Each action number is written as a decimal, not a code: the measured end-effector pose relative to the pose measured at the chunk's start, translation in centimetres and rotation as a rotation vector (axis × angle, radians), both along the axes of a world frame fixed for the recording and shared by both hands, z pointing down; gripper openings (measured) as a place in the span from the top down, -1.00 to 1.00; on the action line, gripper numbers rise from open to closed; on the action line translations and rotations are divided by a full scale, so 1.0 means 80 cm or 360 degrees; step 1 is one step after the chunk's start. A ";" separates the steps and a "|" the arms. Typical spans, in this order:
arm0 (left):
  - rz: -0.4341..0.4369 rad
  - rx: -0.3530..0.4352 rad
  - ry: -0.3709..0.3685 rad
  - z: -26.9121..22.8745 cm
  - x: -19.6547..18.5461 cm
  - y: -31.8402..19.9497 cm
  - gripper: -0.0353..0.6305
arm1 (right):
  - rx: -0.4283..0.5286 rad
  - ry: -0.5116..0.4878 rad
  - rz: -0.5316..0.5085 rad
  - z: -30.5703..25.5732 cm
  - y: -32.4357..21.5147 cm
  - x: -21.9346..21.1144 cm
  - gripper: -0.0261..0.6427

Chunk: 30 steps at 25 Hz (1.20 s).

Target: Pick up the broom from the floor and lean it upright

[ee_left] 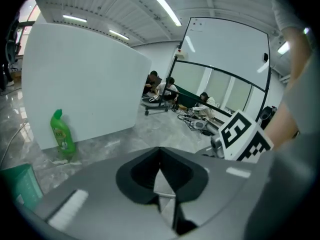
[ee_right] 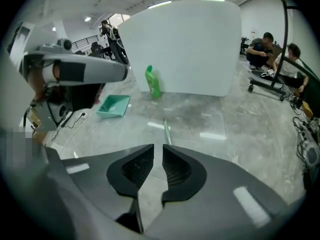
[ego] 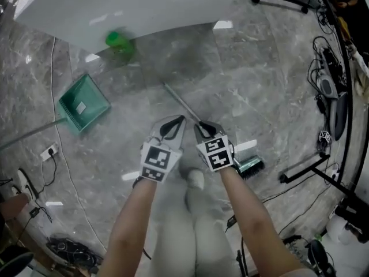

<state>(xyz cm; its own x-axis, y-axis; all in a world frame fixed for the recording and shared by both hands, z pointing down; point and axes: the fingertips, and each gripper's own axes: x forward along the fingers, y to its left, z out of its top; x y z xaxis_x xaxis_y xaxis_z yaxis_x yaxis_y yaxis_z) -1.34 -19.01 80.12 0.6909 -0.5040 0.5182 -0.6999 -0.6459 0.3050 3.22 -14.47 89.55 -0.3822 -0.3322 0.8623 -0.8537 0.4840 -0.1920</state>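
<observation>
The broom lies flat on the grey marble floor; its thin handle (ego: 181, 103) runs up-left and its green brush head (ego: 252, 166) pokes out beside my right forearm. In the right gripper view the handle (ee_right: 166, 133) lies on the floor straight beyond the jaws. My left gripper (ego: 182, 119) (ee_left: 160, 150) hovers above the floor left of the handle, jaw tips touching, holding nothing. My right gripper (ego: 199, 126) (ee_right: 158, 146) hangs over the handle's middle, well above it, jaws parted by a narrow slit with nothing between them.
A green bottle (ego: 118, 41) stands against a white panel (ego: 144, 4). A teal dustpan (ego: 85, 104) lies to the left, near a power strip (ego: 49, 152). Cables and stand legs (ego: 328, 85) crowd the right side. My feet (ego: 196, 180) are below the grippers. People sit in the background (ee_left: 160, 86).
</observation>
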 end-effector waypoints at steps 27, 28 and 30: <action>0.0085 -0.0024 -0.0107 0.155 -0.023 -0.045 0.89 | -0.0392 0.0514 -0.0388 0.246 -0.010 0.019 0.66; 0.0089 -0.0020 -0.0110 0.156 -0.023 -0.046 0.89 | -0.0408 0.0507 -0.0373 0.246 -0.011 0.019 0.66; 0.0089 -0.0023 -0.0117 0.159 -0.024 -0.046 0.89 | -0.0412 0.0491 -0.0367 0.245 -0.012 0.018 0.67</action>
